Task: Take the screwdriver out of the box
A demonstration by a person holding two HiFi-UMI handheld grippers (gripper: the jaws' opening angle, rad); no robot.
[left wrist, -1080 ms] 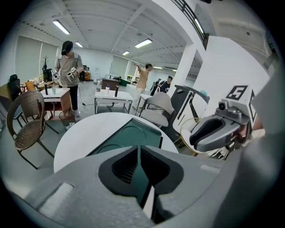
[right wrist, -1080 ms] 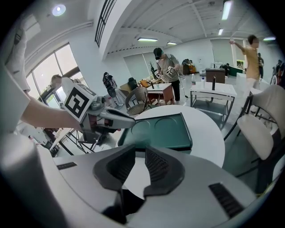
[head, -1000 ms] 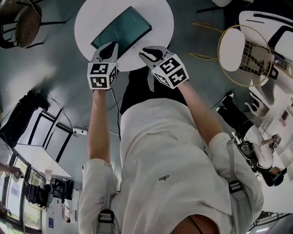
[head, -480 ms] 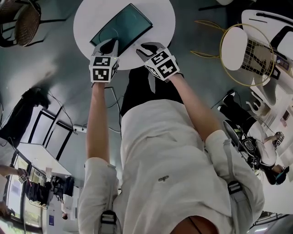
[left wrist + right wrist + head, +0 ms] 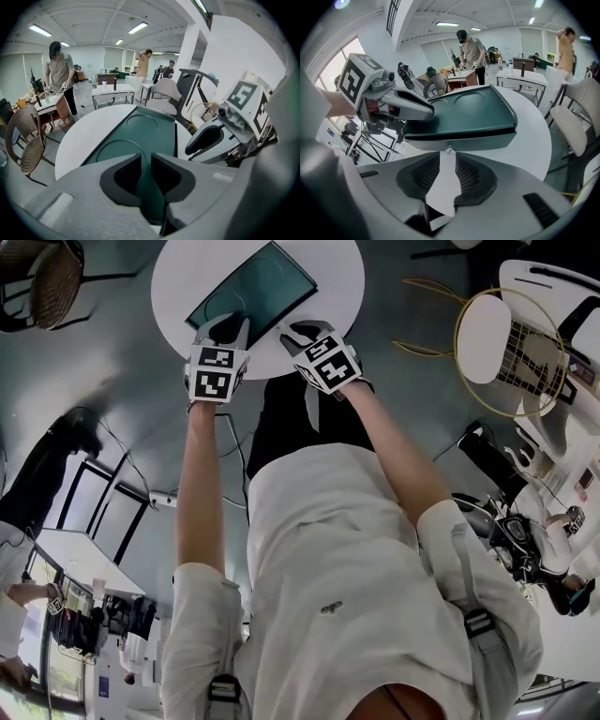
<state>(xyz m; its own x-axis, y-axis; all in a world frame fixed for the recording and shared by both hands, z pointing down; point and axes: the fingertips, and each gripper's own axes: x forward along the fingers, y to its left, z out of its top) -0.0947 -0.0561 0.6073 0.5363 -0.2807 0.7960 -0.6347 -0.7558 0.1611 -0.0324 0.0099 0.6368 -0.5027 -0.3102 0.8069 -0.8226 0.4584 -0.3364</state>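
Box [image 5: 464, 115]: lid down; I saw no screwdriver.
Left gripper [image 5: 145, 176]: jaws apart, empty, lid just ahead.
Right gripper [image 5: 447, 176]: jaws were just opening, empty, facing latch [image 5: 449, 150].
Remaining: everything.

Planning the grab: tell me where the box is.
Head view, top centre: green box on the round white table, just beyond the left hand-held gripper.

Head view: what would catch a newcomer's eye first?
A closed dark green box lies on the round white table at the top of the picture. The left hand-held gripper and the right hand-held gripper, each carrying a black-and-white marker cube, sit at the box's near edge. The right one's jaws have just been opening, and nothing is between them.
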